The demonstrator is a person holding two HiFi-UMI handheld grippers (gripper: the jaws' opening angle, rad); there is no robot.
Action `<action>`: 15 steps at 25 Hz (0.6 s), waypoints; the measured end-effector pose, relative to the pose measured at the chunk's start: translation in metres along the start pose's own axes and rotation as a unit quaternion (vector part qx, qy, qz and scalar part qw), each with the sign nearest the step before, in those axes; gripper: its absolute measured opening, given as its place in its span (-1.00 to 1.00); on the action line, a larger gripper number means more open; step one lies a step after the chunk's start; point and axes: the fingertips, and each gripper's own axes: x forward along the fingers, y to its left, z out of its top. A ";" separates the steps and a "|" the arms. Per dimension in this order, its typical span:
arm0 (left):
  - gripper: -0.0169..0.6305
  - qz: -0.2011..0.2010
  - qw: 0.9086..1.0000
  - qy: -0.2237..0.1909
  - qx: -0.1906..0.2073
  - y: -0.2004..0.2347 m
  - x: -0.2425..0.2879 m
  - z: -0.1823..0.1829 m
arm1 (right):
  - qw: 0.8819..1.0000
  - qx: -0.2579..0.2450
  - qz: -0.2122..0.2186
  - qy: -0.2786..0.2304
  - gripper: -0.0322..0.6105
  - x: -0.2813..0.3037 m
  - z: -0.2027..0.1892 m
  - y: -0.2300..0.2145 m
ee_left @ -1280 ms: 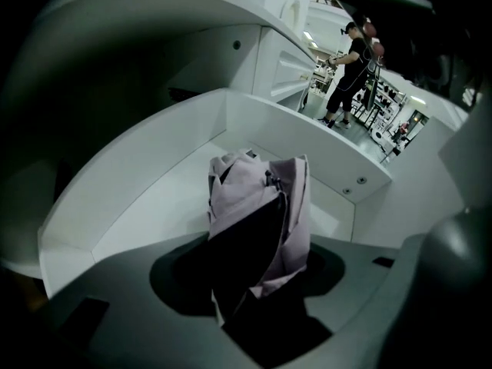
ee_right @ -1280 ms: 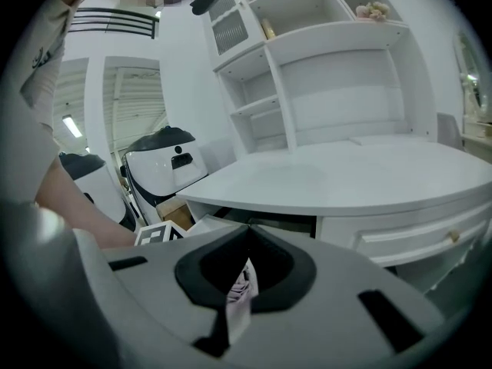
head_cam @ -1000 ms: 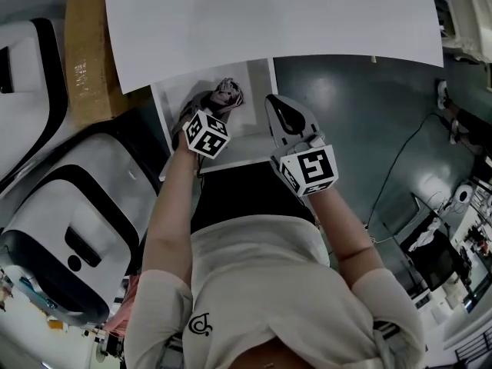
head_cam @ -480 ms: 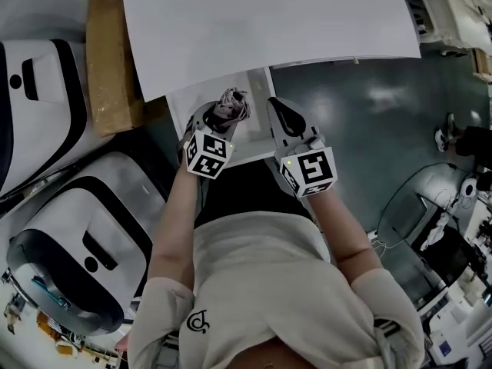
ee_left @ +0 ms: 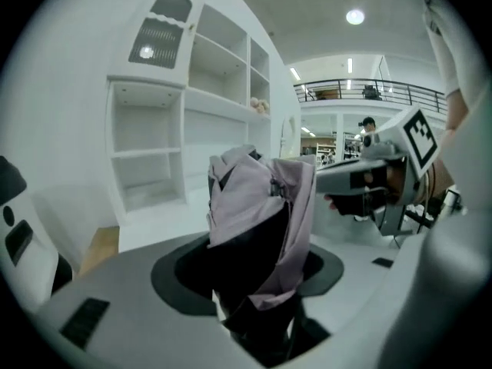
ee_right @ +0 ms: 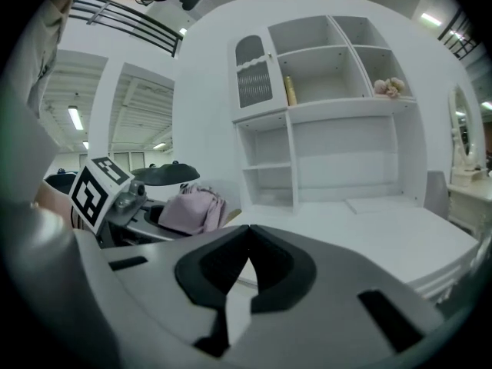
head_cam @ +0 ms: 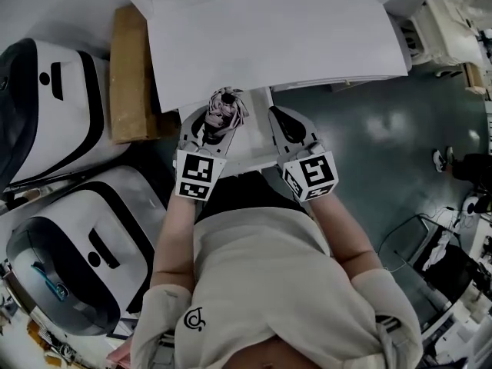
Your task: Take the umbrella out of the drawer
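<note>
A folded pinkish umbrella (head_cam: pixel 225 110) stands between the jaws of my left gripper (head_cam: pixel 217 117), which is shut on its lower part. The umbrella hangs above the open white drawer (head_cam: pixel 257 133) at the desk's front edge. In the left gripper view the umbrella (ee_left: pixel 257 206) fills the middle and hides the pads of that gripper (ee_left: pixel 254 261). My right gripper (head_cam: pixel 283 121) hovers just to the right of the umbrella, level with it, and holds nothing. In the right gripper view its pads meet at the tip (ee_right: pixel 247 241), and the umbrella (ee_right: pixel 192 210) shows to the left.
A broad white desk top (head_cam: pixel 269 37) lies beyond the drawer, with a white shelf unit (ee_right: pixel 323 106) on it. A brown cardboard box (head_cam: pixel 132 75) stands at the left. Two large white-and-black housings (head_cam: pixel 69 237) sit lower left. Dark floor (head_cam: pixel 384 152) lies to the right.
Both grippers have risen. The left one has lifted the umbrella up from inside the drawer and tipped it more upright. The right gripper stays shut beside it.
</note>
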 end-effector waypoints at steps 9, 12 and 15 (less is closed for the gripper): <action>-0.18 0.053 0.992 -0.118 -0.005 0.023 -0.070 0.081 | 0.998 -0.025 0.033 -0.036 -0.88 0.003 0.049 0.014; -0.18 0.080 0.984 -0.160 -0.012 0.039 -0.096 0.100 | 0.997 -0.037 0.044 -0.047 -0.88 0.005 0.062 0.023; -0.18 0.107 0.976 -0.190 -0.016 0.052 -0.120 0.112 | 0.995 -0.045 0.054 -0.064 -0.88 0.006 0.077 0.031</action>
